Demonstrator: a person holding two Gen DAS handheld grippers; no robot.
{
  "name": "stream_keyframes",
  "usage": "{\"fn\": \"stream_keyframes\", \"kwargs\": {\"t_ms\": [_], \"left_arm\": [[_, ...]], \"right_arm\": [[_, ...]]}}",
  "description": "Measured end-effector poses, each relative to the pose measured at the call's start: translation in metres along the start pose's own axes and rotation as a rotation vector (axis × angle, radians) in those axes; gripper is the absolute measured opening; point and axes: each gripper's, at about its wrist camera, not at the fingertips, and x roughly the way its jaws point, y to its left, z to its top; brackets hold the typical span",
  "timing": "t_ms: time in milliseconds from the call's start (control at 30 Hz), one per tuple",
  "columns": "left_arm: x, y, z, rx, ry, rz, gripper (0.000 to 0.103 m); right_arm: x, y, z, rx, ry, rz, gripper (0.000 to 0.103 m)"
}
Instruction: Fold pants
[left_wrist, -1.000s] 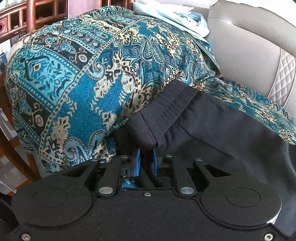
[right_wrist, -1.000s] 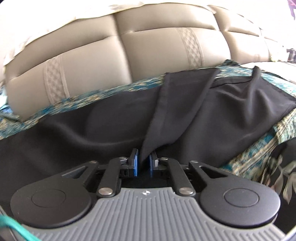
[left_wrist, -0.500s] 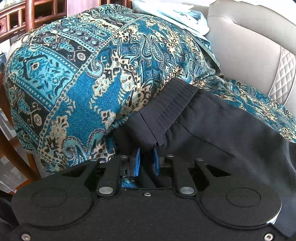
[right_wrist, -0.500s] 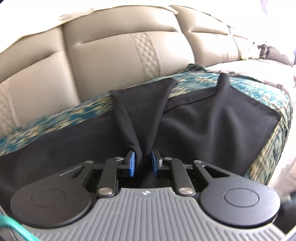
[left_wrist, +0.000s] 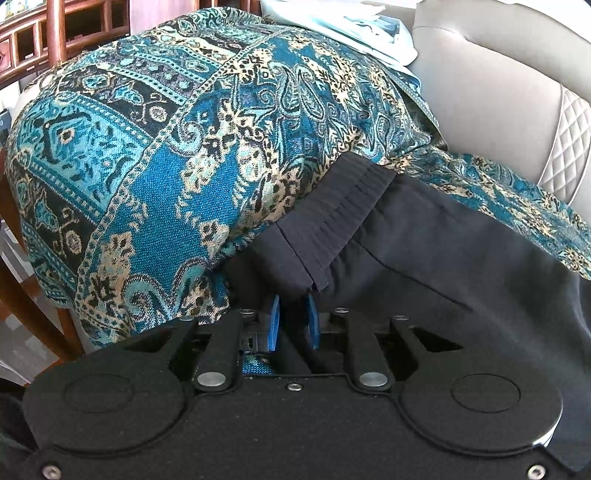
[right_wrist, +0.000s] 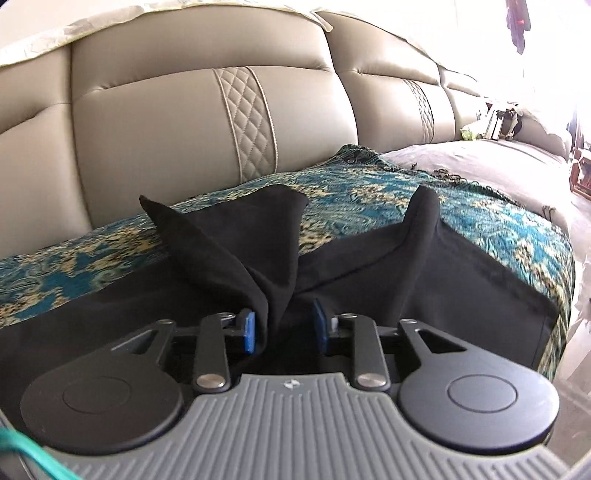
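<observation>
Black pants (left_wrist: 424, 251) lie on a teal patterned throw (left_wrist: 166, 155) on a sofa. In the left wrist view, my left gripper (left_wrist: 291, 317) is shut on the pants' waistband corner (left_wrist: 295, 258), whose elastic band runs up to the right. In the right wrist view, the pants (right_wrist: 461, 273) spread over the throw (right_wrist: 369, 192). My right gripper (right_wrist: 284, 326) has its blue pads parted, with a bunched fold of a pant leg (right_wrist: 255, 243) still lying against the left pad and rising to two peaks.
A beige leather sofa back (right_wrist: 184, 122) stands behind the throw. Light blue cloth (left_wrist: 362, 29) lies on the armrest top. A wooden chair (left_wrist: 55, 33) stands at the left. The sofa seat edge drops off at the right (right_wrist: 561, 295).
My right gripper has opened wider and swung right; the pant leg fold is looser between its pads. My left gripper keeps its hold on the waistband, barely moved.
</observation>
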Motion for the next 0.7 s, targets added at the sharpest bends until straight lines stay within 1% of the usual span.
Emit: {"fn": "stream_keyframes", "kwargs": {"t_ms": [100,167,200,233,333,400,567,700], "left_arm": [[0.001,0.001,0.001,0.001,0.005,-0.002,0.017],[0.002,0.002,0.002,0.002,0.009,-0.004,0.017],[0.002,0.002,0.002,0.0,0.013,-0.006,0.017],[0.003,0.003,0.003,-0.001,0.016,-0.008,0.018],[0.005,0.006,0.006,-0.009,0.029,-0.013,0.019],[0.006,0.007,0.007,-0.018,0.039,-0.017,0.019],[0.008,0.007,0.008,-0.018,0.046,-0.013,0.019],[0.008,0.006,0.008,-0.007,0.045,-0.007,0.019]], "right_arm": [[0.006,-0.011,0.003,0.001,-0.003,-0.018,0.05],[0.006,-0.023,0.004,0.03,-0.004,-0.03,0.05],[0.006,-0.03,0.004,0.049,-0.003,-0.031,0.042],[0.005,-0.037,0.003,0.065,-0.007,-0.045,0.03],[-0.003,-0.056,0.001,0.136,-0.023,-0.081,0.023],[-0.01,-0.069,0.0,0.187,-0.042,-0.106,0.023],[-0.022,-0.097,0.0,0.266,-0.083,-0.187,0.022],[-0.019,-0.123,0.001,0.346,-0.063,-0.22,0.022]]}}
